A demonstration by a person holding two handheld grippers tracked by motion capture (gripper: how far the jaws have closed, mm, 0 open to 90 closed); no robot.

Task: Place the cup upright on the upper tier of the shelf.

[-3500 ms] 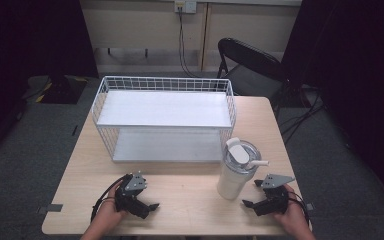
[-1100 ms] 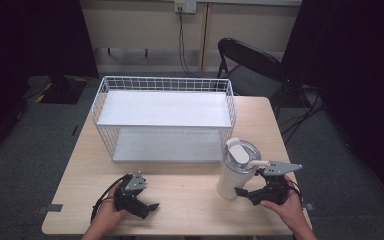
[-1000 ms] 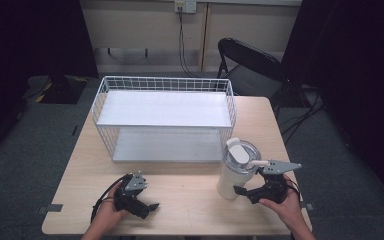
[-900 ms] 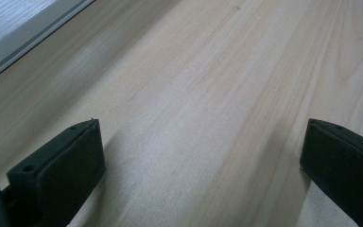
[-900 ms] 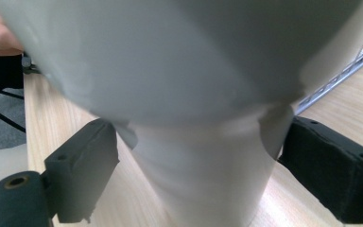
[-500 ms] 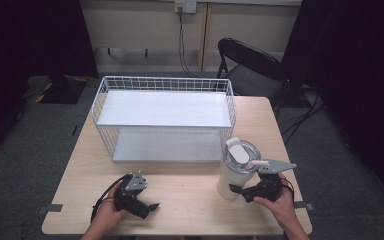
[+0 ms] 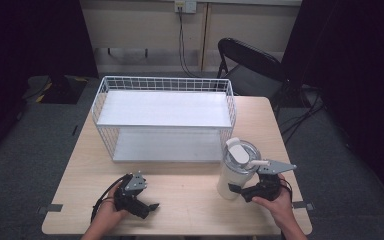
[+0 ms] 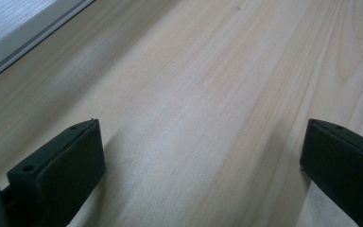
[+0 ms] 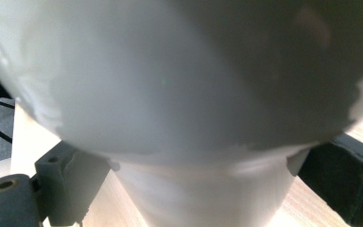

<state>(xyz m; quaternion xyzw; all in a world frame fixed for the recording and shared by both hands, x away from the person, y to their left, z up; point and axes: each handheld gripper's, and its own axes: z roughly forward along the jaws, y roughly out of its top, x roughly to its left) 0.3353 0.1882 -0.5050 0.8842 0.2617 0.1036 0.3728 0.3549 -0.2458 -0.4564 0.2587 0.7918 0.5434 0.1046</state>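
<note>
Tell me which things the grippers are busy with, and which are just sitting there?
Busy:
- white tumbler, standing between the open jaws of the right hand-held gripper

Just sitting, in my judgement:
- wire basket
- folding chair
- left hand-held gripper, open over bare table

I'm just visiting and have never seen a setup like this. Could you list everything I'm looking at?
Table: one, light wood, centre.
Wire basket: one, white, far half of table, white shelf inside.
Tumbler: one, white with lid, upright, near right of table.
Folding chair: one, black, behind table.
Cables: black, at the back wall.
Left gripper: black, on table, jaws wide apart.
Right gripper: black, jaws either side of tumbler base; contact unclear.
Hands: two, holding the grippers.
</note>
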